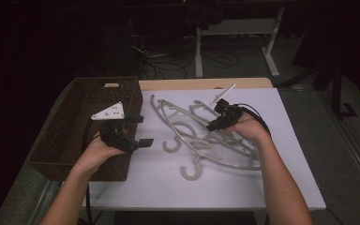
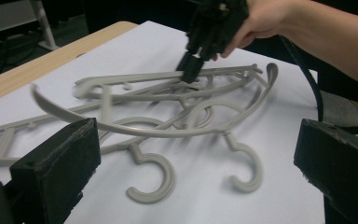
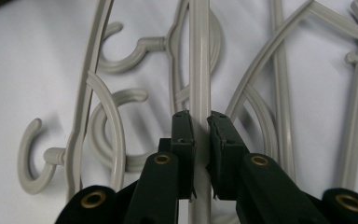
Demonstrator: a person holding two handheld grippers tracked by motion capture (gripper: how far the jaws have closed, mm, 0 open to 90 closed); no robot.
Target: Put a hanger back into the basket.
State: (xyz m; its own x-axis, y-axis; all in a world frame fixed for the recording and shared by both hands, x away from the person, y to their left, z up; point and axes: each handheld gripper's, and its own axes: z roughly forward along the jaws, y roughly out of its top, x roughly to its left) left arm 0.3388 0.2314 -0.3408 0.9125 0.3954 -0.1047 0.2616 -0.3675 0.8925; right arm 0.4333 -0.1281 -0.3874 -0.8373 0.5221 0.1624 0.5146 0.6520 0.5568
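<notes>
White tabletop [image 1: 243, 187] is carrying tangled grey hangers [image 1: 206, 140]. I am clamping my right gripper [image 3: 200, 135] on one hanger's [image 3: 199, 70] straight bar; light, stiff, slippery plastic, likely snagging. My left gripper [image 1: 138, 131] is waiting open beside the basket [image 1: 65, 136].

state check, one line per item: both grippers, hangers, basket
left gripper: open, nothing between its jaws, held beside the basket
right gripper: shut on the straight bar of one grey hanger
grey hangers: tangled in a pile, lying on the white table
wicker basket: upright at the table's left edge; I see no hanger inside
</notes>
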